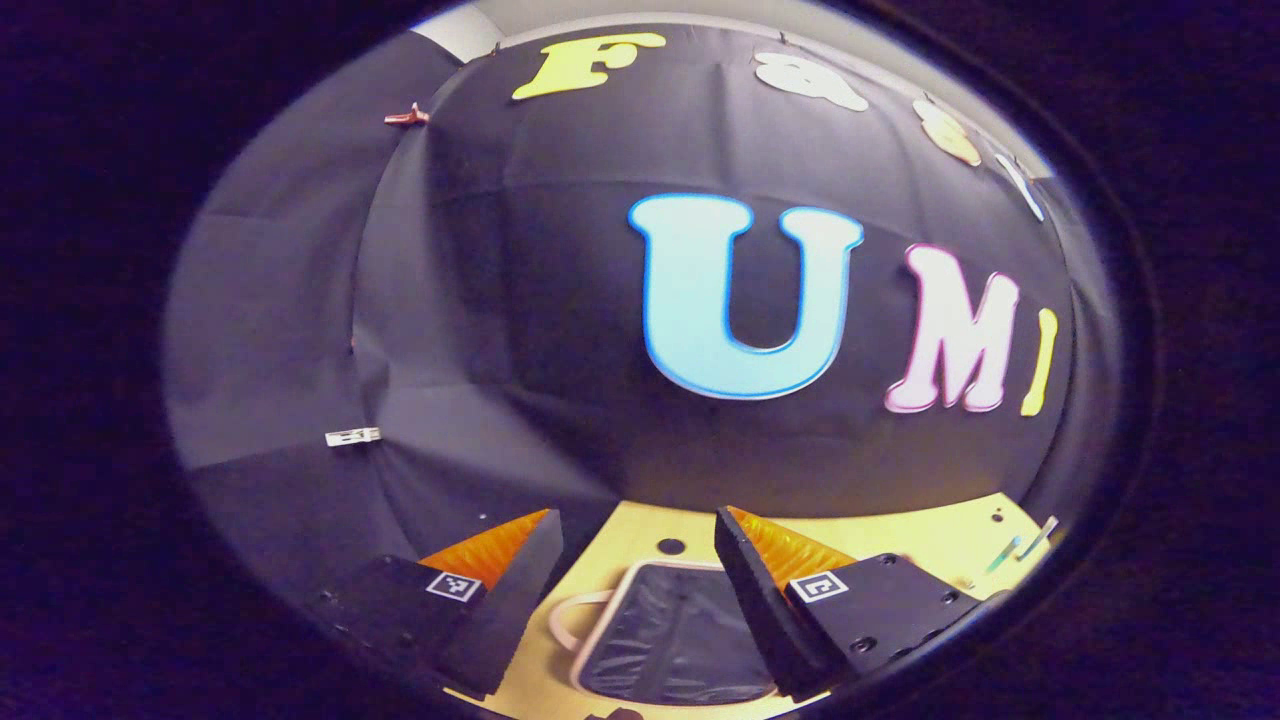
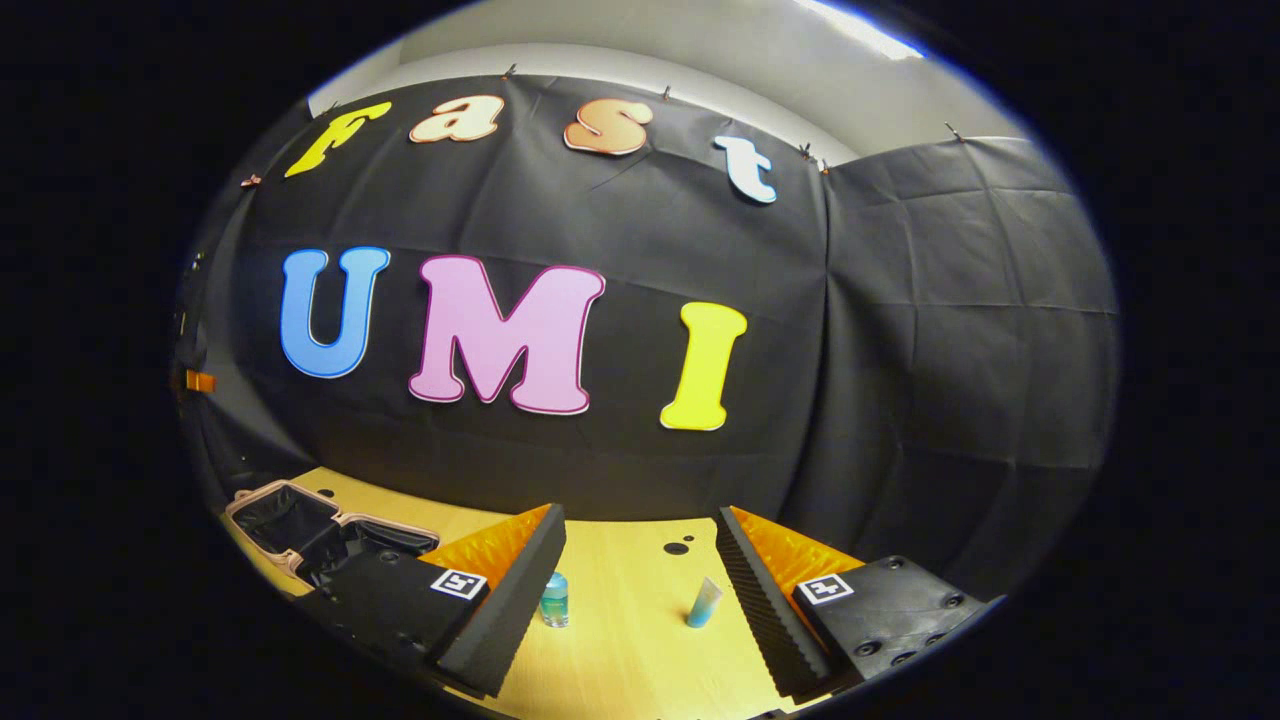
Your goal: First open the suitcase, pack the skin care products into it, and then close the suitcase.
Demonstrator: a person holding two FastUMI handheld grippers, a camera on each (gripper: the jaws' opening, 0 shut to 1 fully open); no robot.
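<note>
My left gripper [image 1: 638, 590] hovers over the table [image 1: 930, 540], fingers spread wide; the open suitcase [image 1: 675, 630] lies below and between them, lining showing. My right gripper [image 2: 640, 590] is held level too, fingers likewise apart and gripping nothing. Beyond them stand a small bottle [image 2: 554, 600] and a tube [image 2: 704, 603] (both upright), the suitcase [image 2: 300, 525] off by the table's left edge.

Pale wooden surface [image 2: 620, 660], small dark holes near back edge. On it: suitcase [image 2: 300, 530] lying open at far left, dark lining up; small teal bottle [image 2: 554, 600] and tube [image 2: 704, 603] standing upright, apart, mid-surface.
</note>
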